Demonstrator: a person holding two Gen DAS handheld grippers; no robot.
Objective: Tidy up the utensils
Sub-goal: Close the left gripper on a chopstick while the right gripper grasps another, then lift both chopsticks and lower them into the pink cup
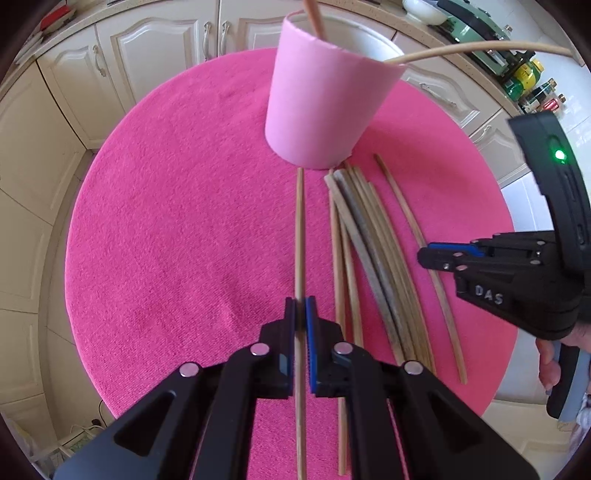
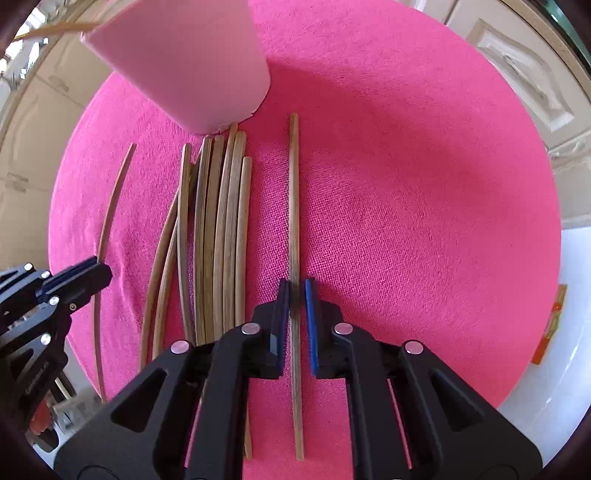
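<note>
1. Left wrist view: the left tongs (image 1: 300, 310) are closed on a lone stick (image 1: 300, 229). This stick lies on the pink mat (image 1: 166, 221), and its far end is just in front of the pink cup (image 1: 317, 107).
2. The cup already has two sticks (image 1: 316, 18) in it. A pile of sticks (image 1: 369, 251) lies beside the lone stick.
3. I think the step in hand is to lift a stick and drop it in the cup.
4. To do it well, hold tight, lift slowly, tip the stick up, and do not bump the cup.
5. Right wrist view: the right tongs (image 2: 294, 295) sit around a side stick (image 2: 293, 184), which lies apart from the pile (image 2: 218, 229).
6. I cannot tell if these tongs are squeezing it yet, because small gaps seem to show.
7. Squeeze first, then lift.
8. The left tongs (image 2: 99, 271) are at the other side of the pile, so move one hand at a time to the cup (image 2: 192, 66).
</note>
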